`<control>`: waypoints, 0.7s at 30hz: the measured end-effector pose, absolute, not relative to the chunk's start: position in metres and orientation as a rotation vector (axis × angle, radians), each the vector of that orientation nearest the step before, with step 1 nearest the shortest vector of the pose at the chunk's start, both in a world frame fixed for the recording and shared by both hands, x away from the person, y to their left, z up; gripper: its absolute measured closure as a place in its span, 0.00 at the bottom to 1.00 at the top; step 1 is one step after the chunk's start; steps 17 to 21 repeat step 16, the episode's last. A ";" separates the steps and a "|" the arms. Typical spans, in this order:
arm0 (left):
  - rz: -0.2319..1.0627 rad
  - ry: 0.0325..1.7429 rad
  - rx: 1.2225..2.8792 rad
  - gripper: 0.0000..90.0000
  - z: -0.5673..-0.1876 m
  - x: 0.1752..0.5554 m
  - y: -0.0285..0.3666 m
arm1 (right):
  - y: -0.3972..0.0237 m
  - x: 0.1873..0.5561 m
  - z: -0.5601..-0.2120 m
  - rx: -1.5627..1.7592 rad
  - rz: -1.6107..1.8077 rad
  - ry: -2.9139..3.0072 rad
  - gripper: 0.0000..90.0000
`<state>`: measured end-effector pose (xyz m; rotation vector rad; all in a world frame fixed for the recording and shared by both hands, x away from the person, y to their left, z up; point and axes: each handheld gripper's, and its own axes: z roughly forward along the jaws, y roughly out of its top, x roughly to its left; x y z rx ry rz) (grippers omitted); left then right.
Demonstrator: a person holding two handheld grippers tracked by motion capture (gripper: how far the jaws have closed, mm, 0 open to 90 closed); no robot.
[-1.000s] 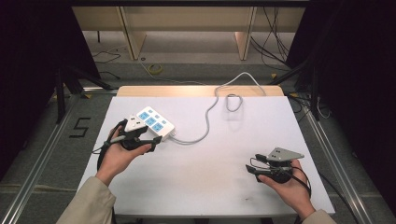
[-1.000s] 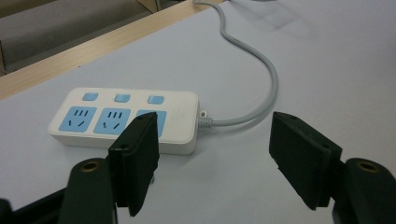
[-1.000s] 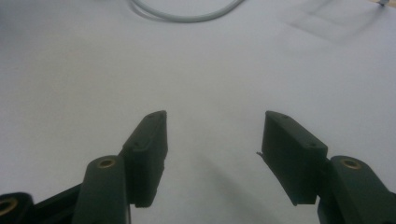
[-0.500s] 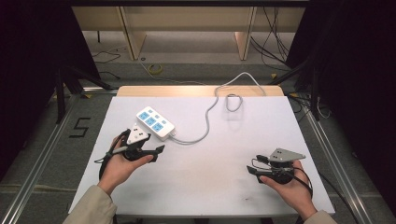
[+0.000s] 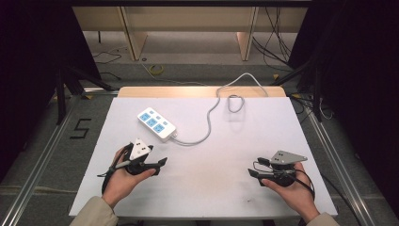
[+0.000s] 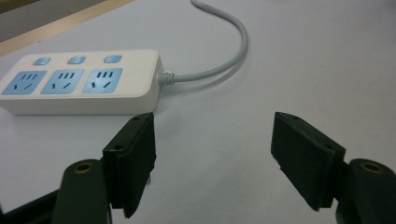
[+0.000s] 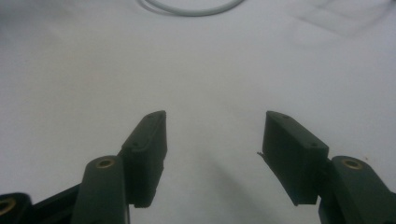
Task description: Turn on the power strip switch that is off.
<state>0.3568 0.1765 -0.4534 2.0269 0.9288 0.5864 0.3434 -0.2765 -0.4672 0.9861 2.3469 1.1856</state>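
white table (image 5: 211,188) | pwr strip (image 5: 156,124) on it | dark room, grey floor (image 5: 37,155)

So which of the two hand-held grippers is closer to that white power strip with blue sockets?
Left. The left gripper sits just before the white power strip; the right gripper is across the table.

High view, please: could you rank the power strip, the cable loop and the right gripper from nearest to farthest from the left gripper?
From the left gripper:
1. Power strip, just beyond it, slightly right.
2. Right gripper, across the table at the near right.
3. Cable loop, far side, right of centre.
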 end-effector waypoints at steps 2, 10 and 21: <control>0.609 0.928 2.035 0.34 -0.457 0.355 0.178 | -0.276 0.343 -0.467 0.985 1.185 2.349 0.45; 0.607 0.960 2.026 0.30 -0.468 0.348 0.183 | -0.274 0.343 -0.469 0.980 1.192 2.358 0.45; 0.612 0.975 2.030 0.25 -0.471 0.348 0.184 | -0.273 0.343 -0.470 0.983 1.195 2.362 0.45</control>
